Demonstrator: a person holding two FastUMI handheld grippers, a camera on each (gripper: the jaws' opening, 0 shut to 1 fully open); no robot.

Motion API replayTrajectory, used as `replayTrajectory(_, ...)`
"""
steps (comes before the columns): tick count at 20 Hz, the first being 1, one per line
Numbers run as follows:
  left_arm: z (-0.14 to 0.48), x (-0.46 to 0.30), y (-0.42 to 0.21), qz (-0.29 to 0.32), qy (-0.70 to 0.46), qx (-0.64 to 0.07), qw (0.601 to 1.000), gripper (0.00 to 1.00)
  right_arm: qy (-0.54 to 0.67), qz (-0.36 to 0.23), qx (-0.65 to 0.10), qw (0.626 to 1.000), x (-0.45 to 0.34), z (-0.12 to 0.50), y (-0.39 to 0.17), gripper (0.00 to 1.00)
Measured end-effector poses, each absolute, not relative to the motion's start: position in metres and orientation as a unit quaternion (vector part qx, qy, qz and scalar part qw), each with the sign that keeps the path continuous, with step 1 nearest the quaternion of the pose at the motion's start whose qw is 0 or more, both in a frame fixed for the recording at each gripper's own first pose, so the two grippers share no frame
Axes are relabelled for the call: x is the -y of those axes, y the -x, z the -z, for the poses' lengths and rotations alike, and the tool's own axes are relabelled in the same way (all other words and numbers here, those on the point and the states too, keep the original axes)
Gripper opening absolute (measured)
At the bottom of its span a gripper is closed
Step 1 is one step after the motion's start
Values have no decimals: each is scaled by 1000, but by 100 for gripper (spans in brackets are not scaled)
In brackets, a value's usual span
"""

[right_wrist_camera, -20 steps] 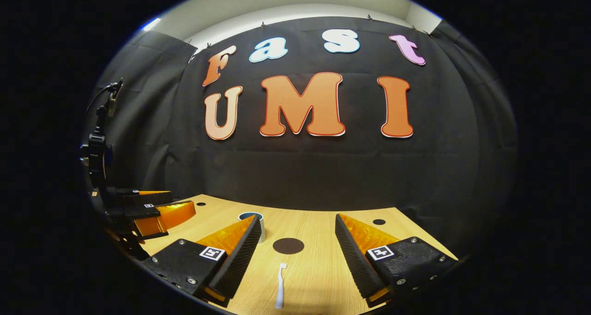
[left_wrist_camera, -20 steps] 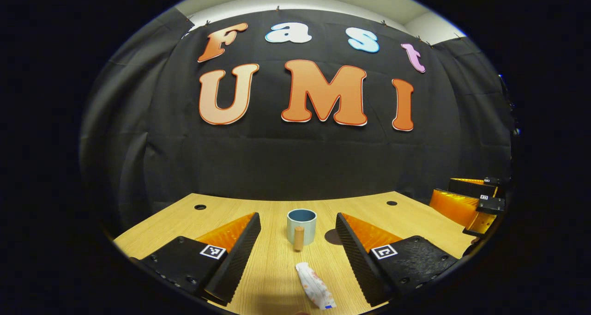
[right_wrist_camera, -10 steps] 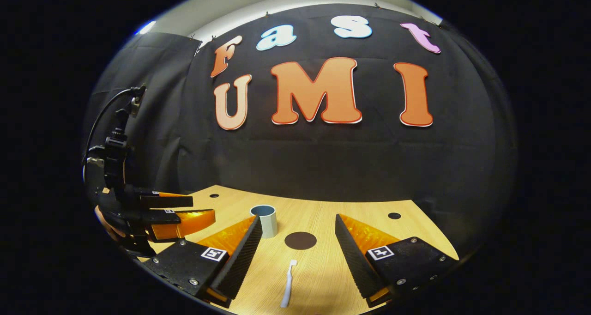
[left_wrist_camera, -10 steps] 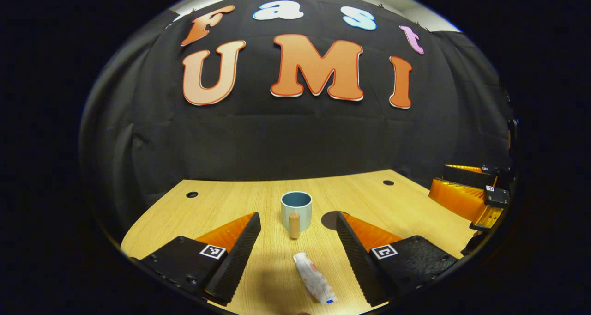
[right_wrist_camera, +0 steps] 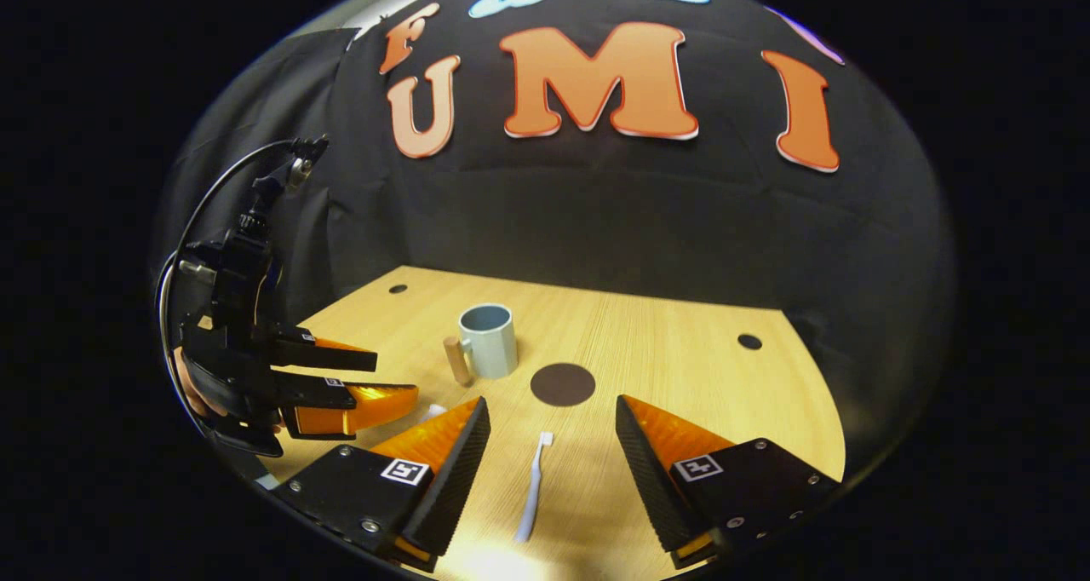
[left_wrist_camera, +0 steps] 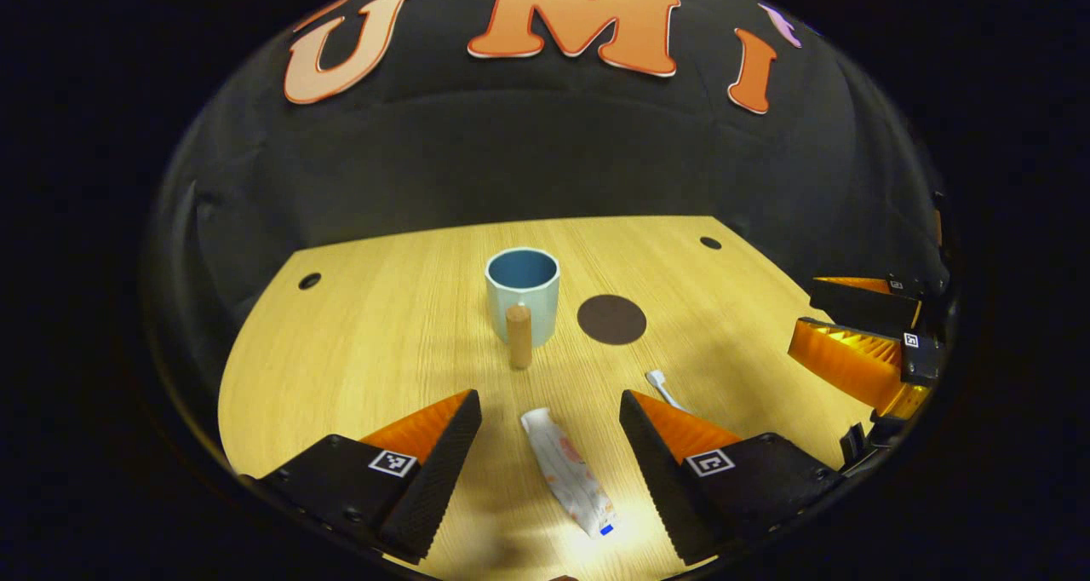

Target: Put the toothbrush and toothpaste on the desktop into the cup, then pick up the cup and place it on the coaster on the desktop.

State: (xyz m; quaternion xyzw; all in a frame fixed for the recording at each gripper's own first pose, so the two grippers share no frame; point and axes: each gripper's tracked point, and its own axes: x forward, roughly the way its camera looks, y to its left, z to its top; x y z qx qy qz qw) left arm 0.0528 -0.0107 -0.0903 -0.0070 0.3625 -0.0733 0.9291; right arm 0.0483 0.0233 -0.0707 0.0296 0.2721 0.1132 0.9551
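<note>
Left gripper view: toothpaste (left_wrist_camera: 567, 472) lies on the desk between the wide-spread left gripper (left_wrist_camera: 551, 411), long axis running away toward the cup (left_wrist_camera: 522, 295).
Right gripper view: toothbrush (right_wrist_camera: 533, 486) lies lengthwise between the wide right gripper (right_wrist_camera: 553, 415).

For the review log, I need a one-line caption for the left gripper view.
Open left gripper poised over the toothpaste, cup and coaster ahead.

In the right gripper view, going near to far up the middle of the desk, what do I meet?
Toothbrush → coaster → cup → booth wall.
</note>
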Motion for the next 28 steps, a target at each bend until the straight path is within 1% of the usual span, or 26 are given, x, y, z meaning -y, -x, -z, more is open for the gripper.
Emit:
replayTrajectory(1, 90, 10, -48, 76, 8, -388, 919, 99, -40, -116, -300, 946, -26, 80, -49, 87)
replayTrajectory(2, 89, 9, -51, 73, 13, -404, 912, 100, -50, -119, -328, 936, -28, 89, -49, 83)
replayTrajectory(5, 87, 9, -48, 73, 20, -450, 890, 99, -66, -130, -404, 903, -38, 116, -44, 76)
replayTrajectory(6, 93, 11, -47, 76, 17, -461, 884, 99, -66, -136, -425, 893, -43, 125, -42, 71)
replayTrajectory(8, 101, 13, -46, 75, 17, -486, 871, 100, -60, -144, -460, 874, -48, 142, -37, 65)
replayTrajectory(9, 106, 15, -45, 74, 23, -498, 863, 99, -59, -146, -476, 865, -50, 150, -35, 63)
replayTrajectory(10, 114, 16, -42, 71, 30, -516, 853, 100, -57, -146, -491, 857, -52, 154, -35, 59)
replayTrajectory(14, 148, 14, -36, 54, 48, -574, 816, 95, -46, -139, -533, 833, -50, 184, -34, 51)
replayTrajectory(15, 153, 13, -35, 47, 50, -583, 810, 95, -42, -138, -544, 827, -50, 191, -32, 50)
replayTrajectory(16, 159, 11, -35, 42, 46, -591, 805, 92, -44, -139, -555, 819, -52, 197, -31, 41)
replayTrajectory(17, 163, 9, -35, 37, 44, -596, 801, 92, -47, -140, -565, 811, -55, 203, -29, 45)
replayTrajectory(18, 165, 9, -34, 35, 42, -603, 796, 89, -46, -135, -574, 806, -55, 208, -30, 41)
replayTrajectory(19, 167, 9, -32, 33, 40, -610, 791, 89, -42, -133, -581, 802, -55, 213, -29, 40)
replayTrajectory(20, 170, 10, -31, 33, 39, -617, 786, 89, -38, -128, -587, 799, -54, 219, -30, 31)
replayTrajectory(21, 173, 14, -30, 31, 45, -623, 781, 89, -34, -127, -593, 794, -54, 221, -29, 37)
replayTrajectory(22, 175, 11, -31, 25, 39, -623, 781, 71, -39, -124, -587, 799, -55, 223, -35, 36)
replayTrajectory(23, 175, 13, -31, 25, 36, -625, 779, 69, -44, -118, -591, 797, -55, 221, -33, 34)
replayTrajectory(24, 178, 13, -29, 24, 35, -628, 777, 67, -45, -113, -587, 801, -55, 219, -36, 24)
replayTrajectory(25, 180, 14, -28, 15, 29, -630, 776, 70, -38, -114, -586, 801, -57, 223, -36, 18)
replayTrajectory(26, 174, 13, -27, 15, 26, -631, 775, 53, -30, -121, -579, 806, -59, 221, -37, 9)
replayTrajectory(27, 170, 14, -30, 13, 28, -628, 778, 44, -23, -128, -577, 806, -60, 221, -36, 8)
replayTrajectory(28, 168, 15, -32, 16, 29, -624, 780, 40, -21, -132, -573, 808, -62, 221, -36, 6)
